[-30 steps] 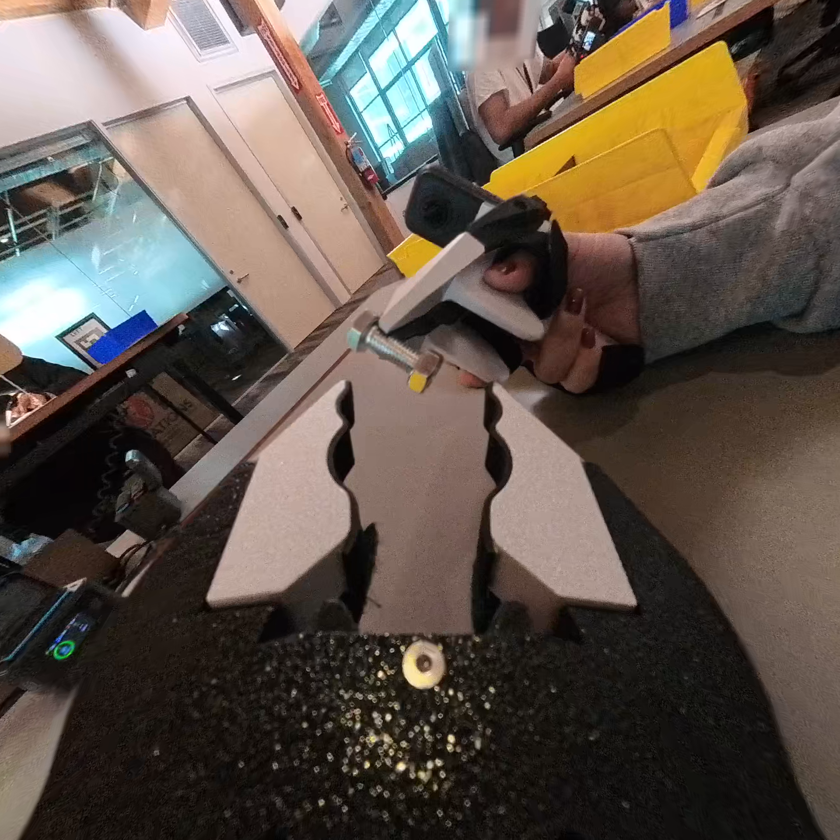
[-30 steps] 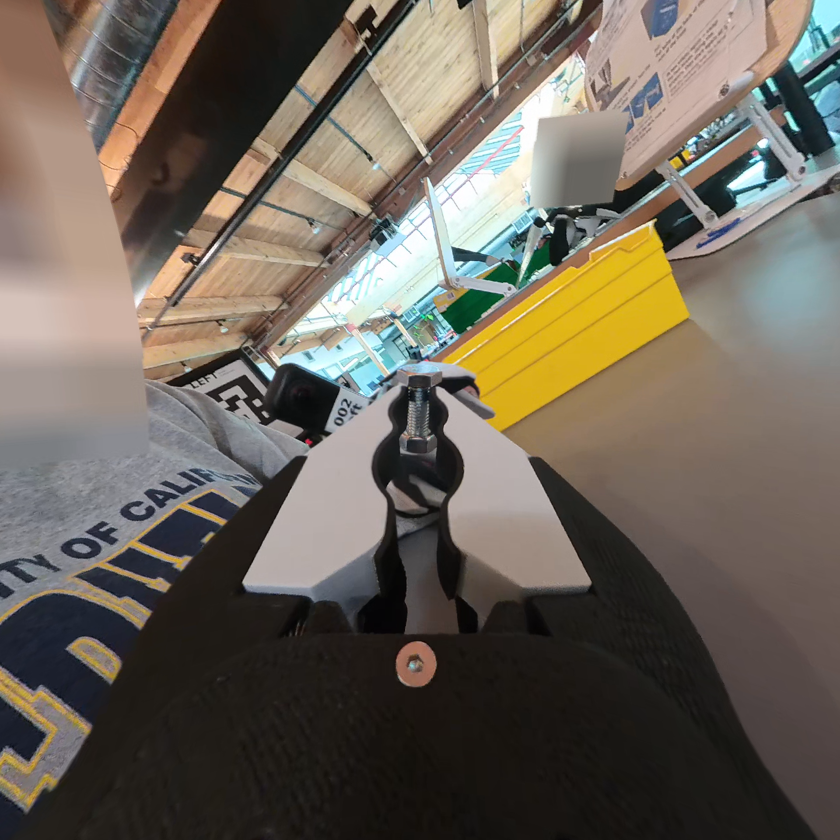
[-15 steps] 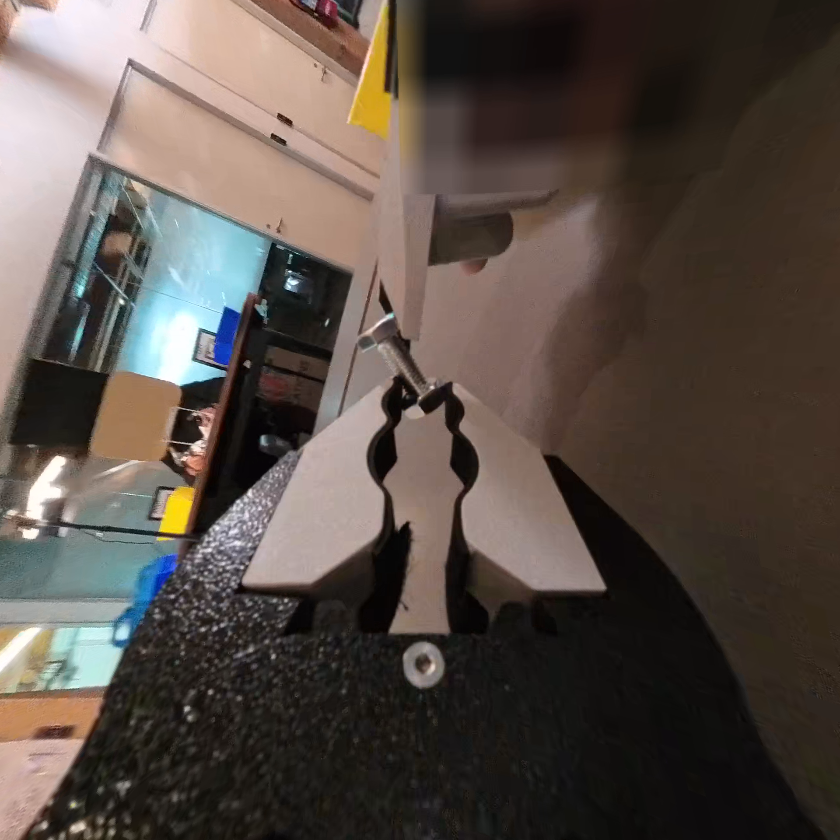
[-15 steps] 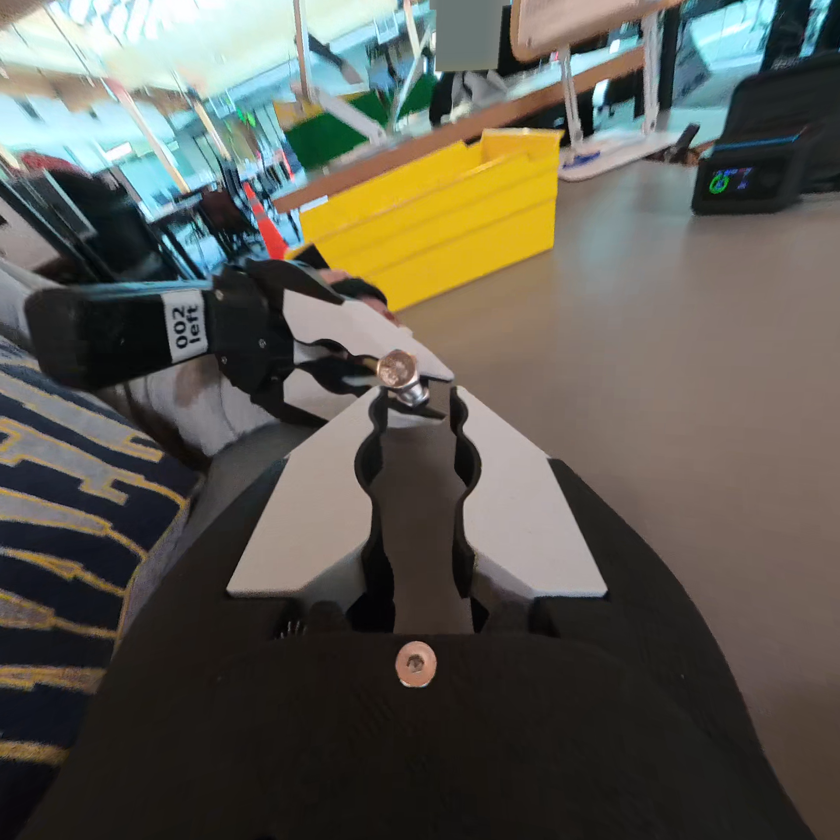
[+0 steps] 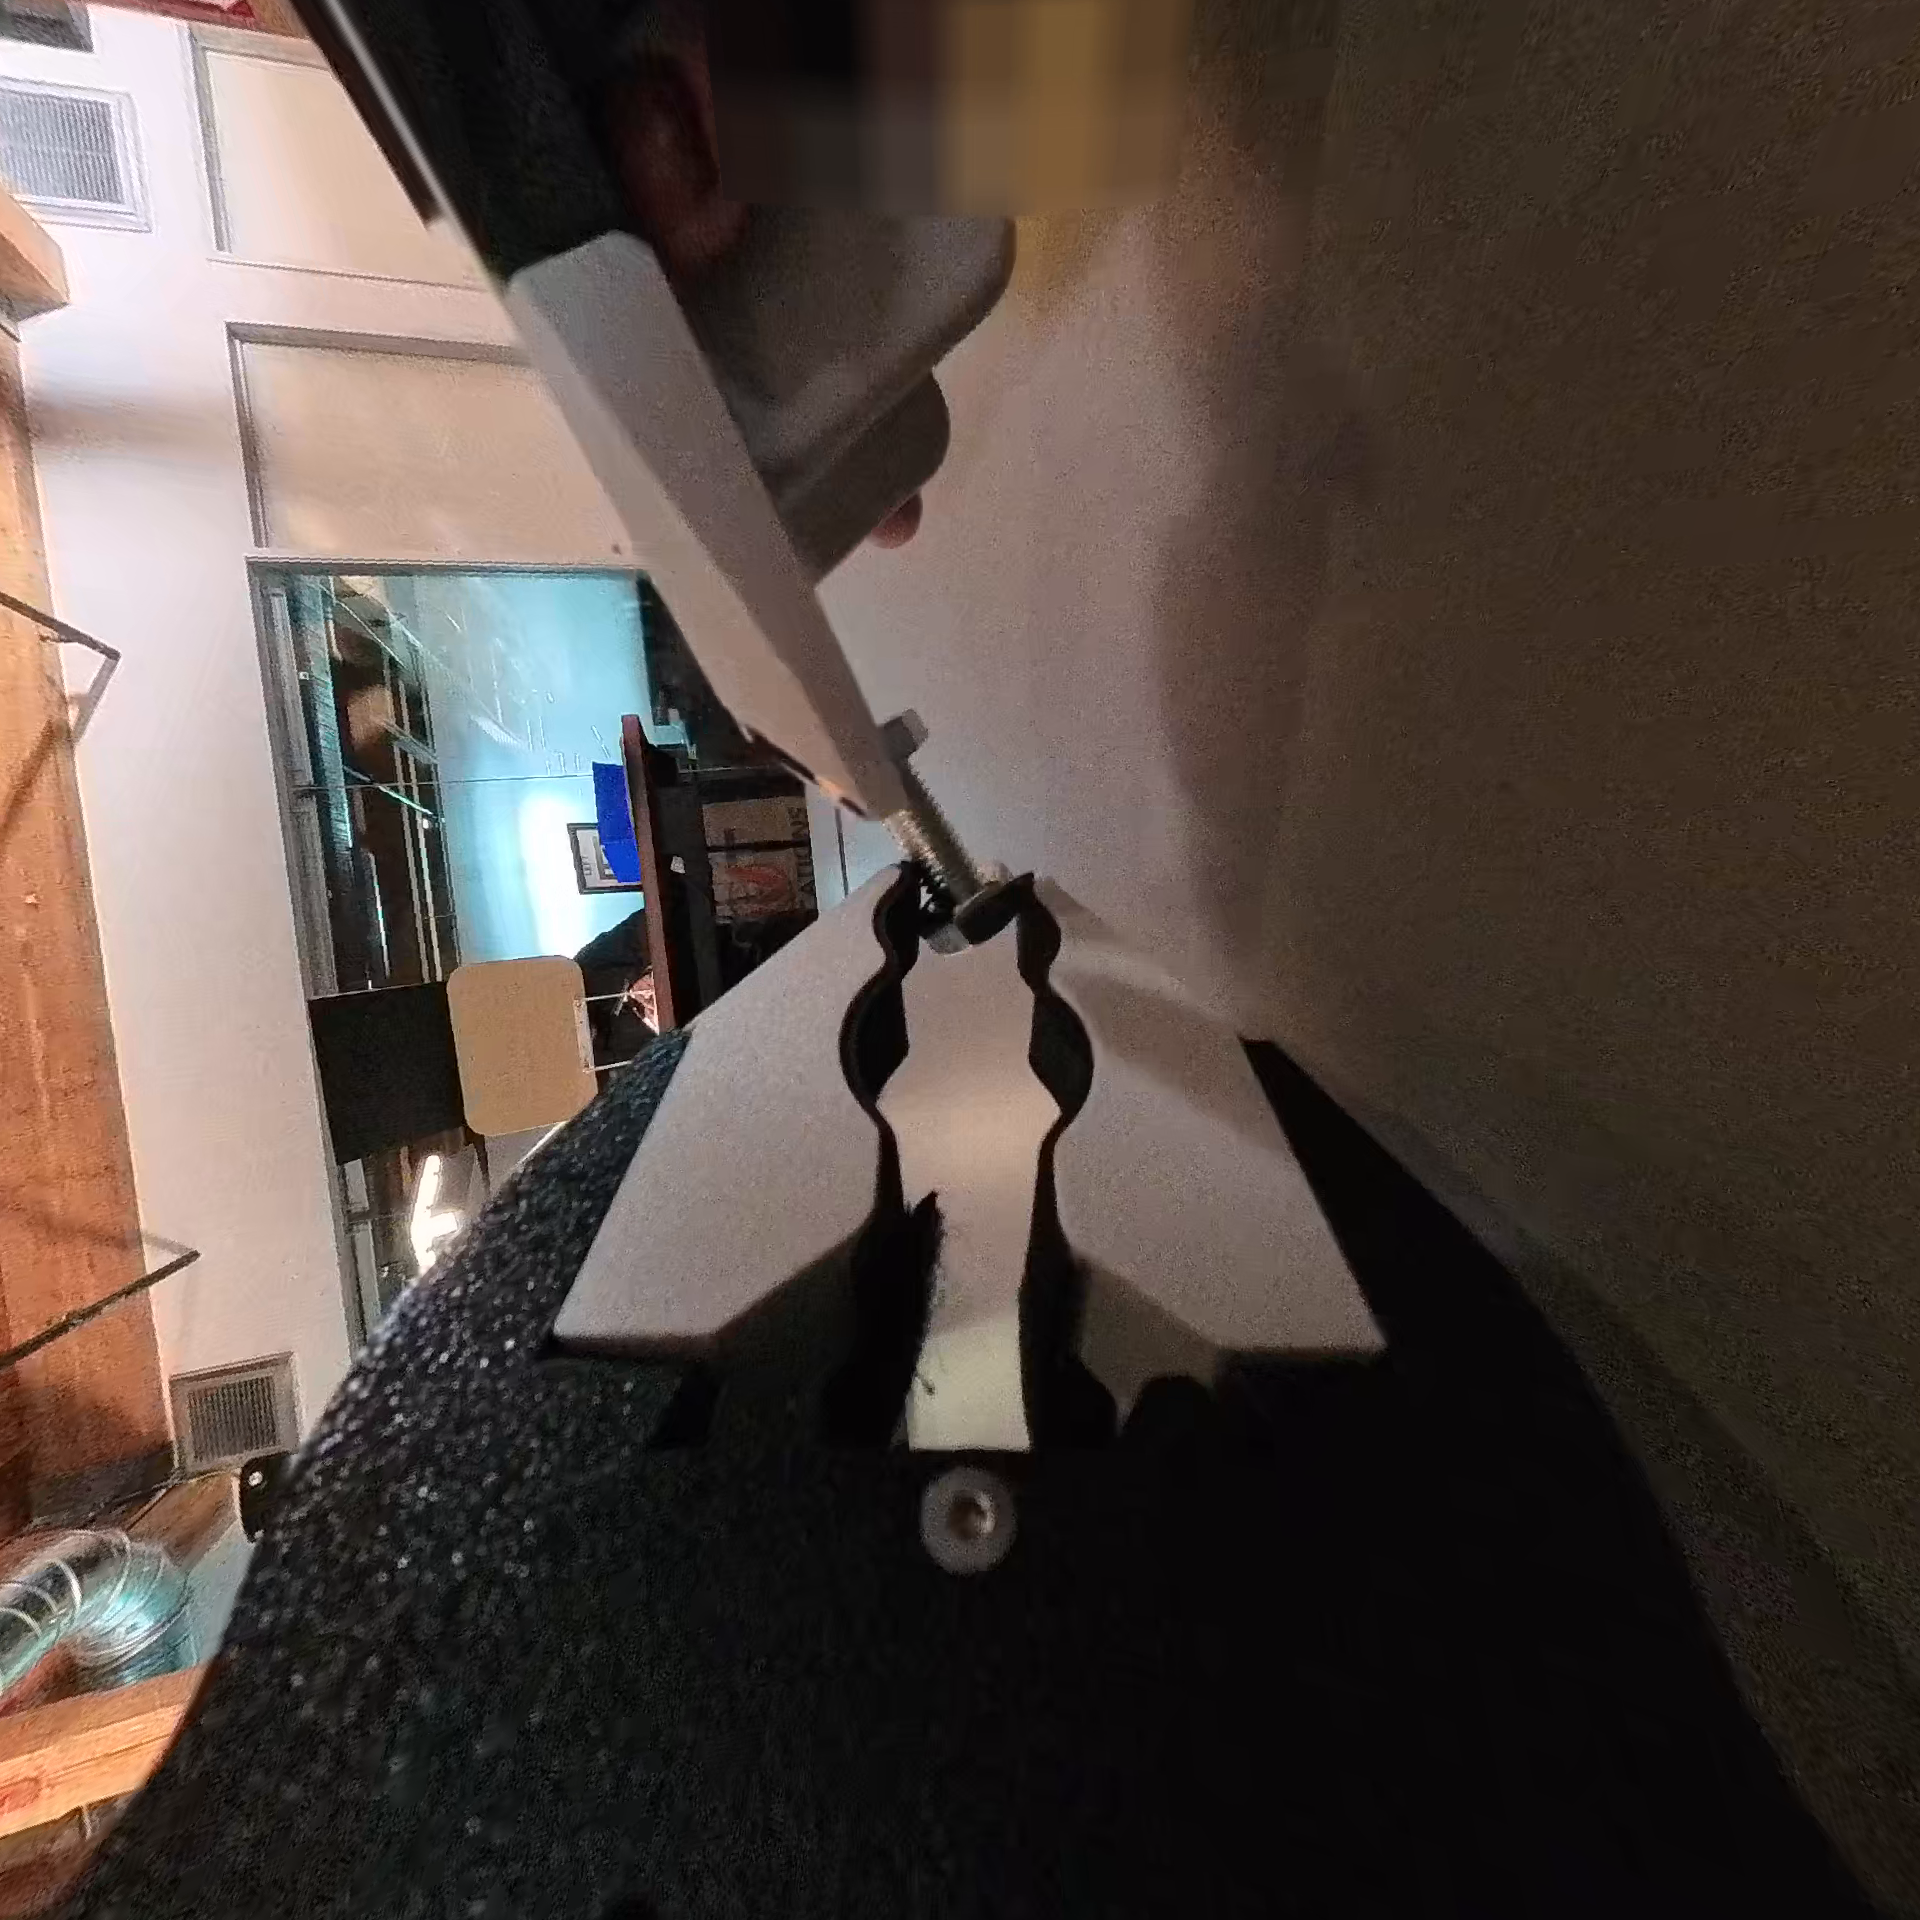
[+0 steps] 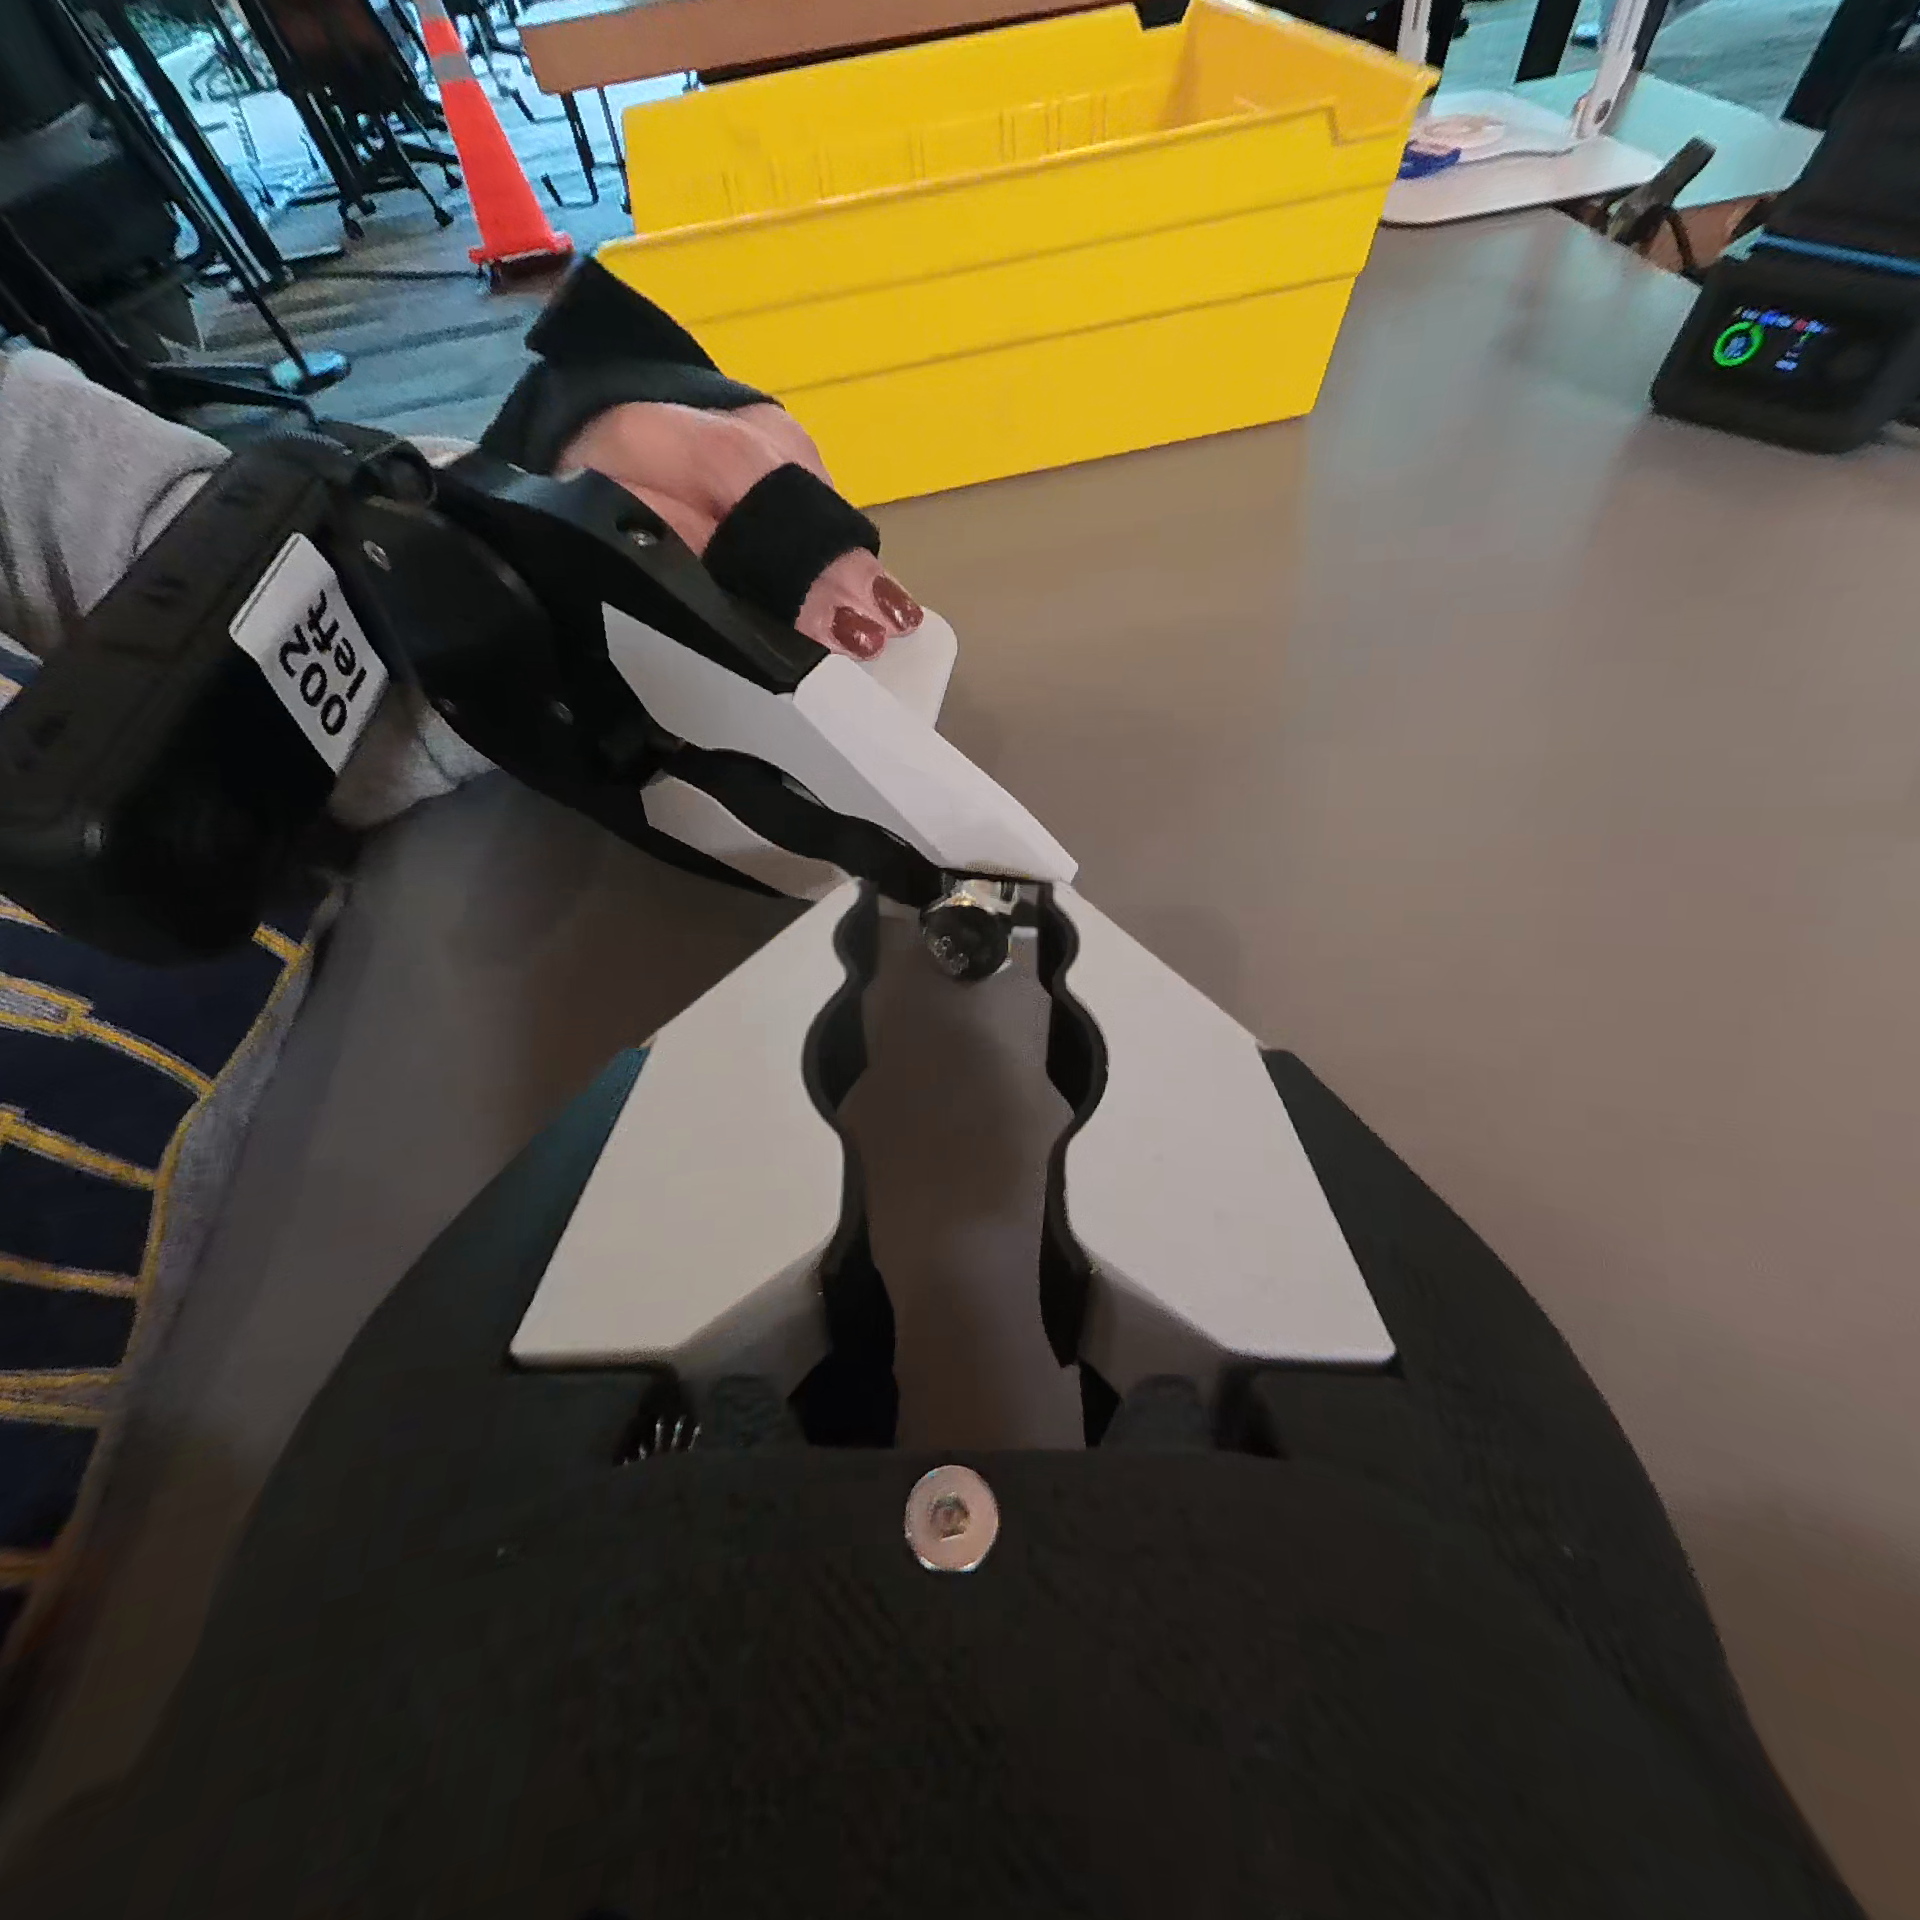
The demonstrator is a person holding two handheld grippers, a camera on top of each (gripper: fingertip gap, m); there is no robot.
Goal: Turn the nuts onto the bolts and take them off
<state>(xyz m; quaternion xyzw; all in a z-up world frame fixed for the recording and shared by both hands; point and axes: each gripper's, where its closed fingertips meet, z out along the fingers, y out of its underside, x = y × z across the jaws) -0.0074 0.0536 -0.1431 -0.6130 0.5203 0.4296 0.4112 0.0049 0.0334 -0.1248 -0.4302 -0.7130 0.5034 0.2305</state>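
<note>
One threaded silver steel bolt [image 5: 938, 831] with one hex nut [image 5: 974, 920] on it, held off the bench between two white-fingered black grippers: left gripper [image 5: 961, 914] clamped on the nut end, right gripper [image 6: 951, 914] with its fingers apart around the bolt head, whether they touch it I cannot tell. One yellow plastic bin [image 6: 997, 239] and one small black device with a lit screen [image 6: 1787, 358] sit on the plain grey-brown bench [image 6: 1455, 748]. Room behind: one orange traffic cone [image 6: 488, 145], white doors, a glass partition.
</note>
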